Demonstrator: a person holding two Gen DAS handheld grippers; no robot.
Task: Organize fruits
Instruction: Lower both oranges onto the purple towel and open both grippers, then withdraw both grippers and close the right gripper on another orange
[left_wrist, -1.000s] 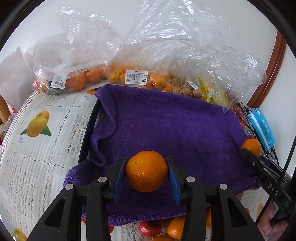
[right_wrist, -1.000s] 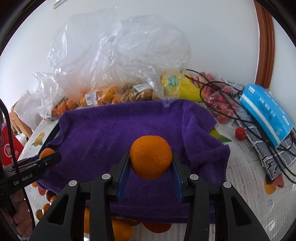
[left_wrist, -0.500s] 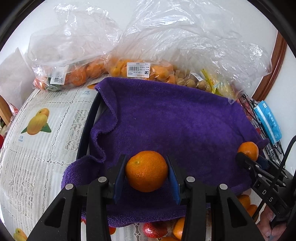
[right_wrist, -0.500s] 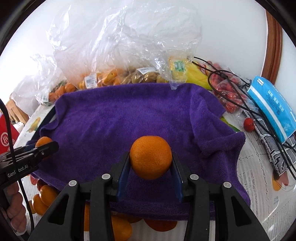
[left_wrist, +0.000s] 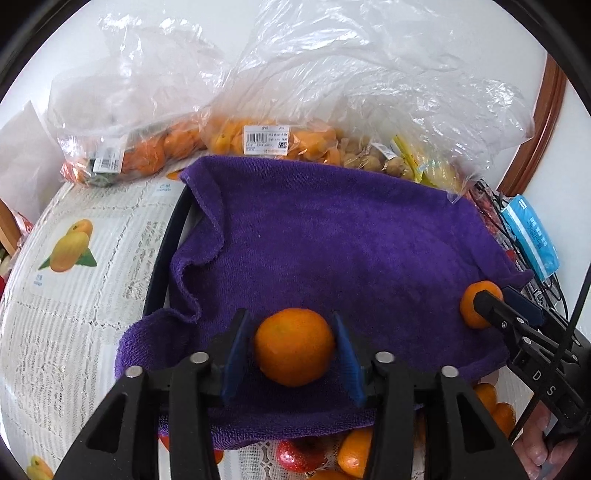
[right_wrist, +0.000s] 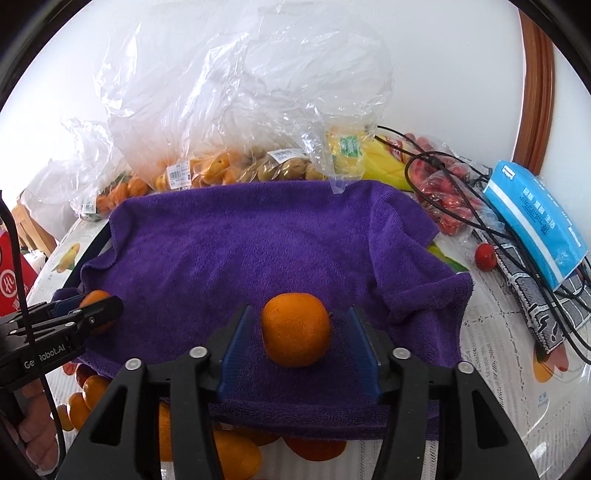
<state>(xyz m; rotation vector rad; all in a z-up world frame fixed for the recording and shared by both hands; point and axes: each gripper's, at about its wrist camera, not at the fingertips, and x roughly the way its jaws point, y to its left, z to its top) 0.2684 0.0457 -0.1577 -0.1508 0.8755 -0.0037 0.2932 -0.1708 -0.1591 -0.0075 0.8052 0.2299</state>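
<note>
A matt, fuzzy purple cloth towel (right_wrist: 258, 243) lies below crinkled glossy clear plastic bags (right_wrist: 236, 92) at twelve o'clock.

"GenRobot.AI" on left tongs (right_wrist: 92, 314)

A fruit-print tablecloth (left_wrist: 92, 295) carries a purple towel (left_wrist: 332, 251) and bagged fruit (left_wrist: 266, 142).
</note>
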